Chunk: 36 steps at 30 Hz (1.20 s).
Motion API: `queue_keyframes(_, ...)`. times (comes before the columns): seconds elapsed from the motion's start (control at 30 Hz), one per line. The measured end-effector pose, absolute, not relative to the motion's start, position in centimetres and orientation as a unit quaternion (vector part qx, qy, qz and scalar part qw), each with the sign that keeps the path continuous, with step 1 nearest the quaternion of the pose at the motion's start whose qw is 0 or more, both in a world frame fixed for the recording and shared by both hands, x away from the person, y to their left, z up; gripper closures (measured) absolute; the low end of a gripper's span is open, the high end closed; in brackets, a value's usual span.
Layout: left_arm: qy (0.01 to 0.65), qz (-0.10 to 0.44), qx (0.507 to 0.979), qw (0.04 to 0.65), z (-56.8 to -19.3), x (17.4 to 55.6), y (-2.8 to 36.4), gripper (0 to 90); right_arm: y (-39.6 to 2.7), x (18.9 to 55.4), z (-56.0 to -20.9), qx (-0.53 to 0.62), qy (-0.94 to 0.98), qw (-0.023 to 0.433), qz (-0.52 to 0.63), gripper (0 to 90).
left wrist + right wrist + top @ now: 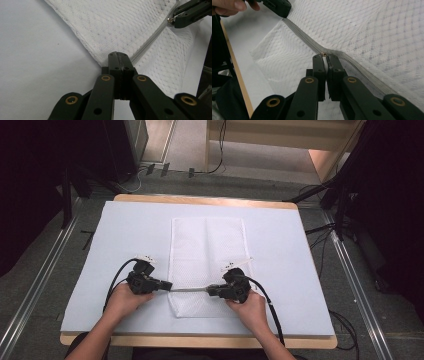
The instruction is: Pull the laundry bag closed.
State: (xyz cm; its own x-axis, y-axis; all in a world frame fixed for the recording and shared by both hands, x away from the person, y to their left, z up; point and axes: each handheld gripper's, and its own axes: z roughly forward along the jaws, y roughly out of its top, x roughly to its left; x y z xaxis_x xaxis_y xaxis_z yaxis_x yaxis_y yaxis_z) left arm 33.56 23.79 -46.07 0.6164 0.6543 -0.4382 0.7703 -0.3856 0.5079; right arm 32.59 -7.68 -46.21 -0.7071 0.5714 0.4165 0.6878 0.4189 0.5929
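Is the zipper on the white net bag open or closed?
Partly open. In the right gripper view the zipper is joined ahead of the right gripper, and its teeth part behind the slider on the mesh bag.

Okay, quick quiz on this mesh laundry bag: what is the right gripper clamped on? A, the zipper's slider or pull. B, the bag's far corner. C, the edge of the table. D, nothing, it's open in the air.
A: in the right gripper view, the right gripper is shut on the zipper pull, right where the zipper of the mesh bag splits open.
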Motion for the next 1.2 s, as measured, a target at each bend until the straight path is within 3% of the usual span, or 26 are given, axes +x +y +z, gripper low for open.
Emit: queue_keyframes(1.2,0.431,-0.084,0.828,0.348,-46.0,33.6,23.7,90.0,-12.9,32.5,-45.8,-0.401,-0.827,0.086,-0.384,88.4)
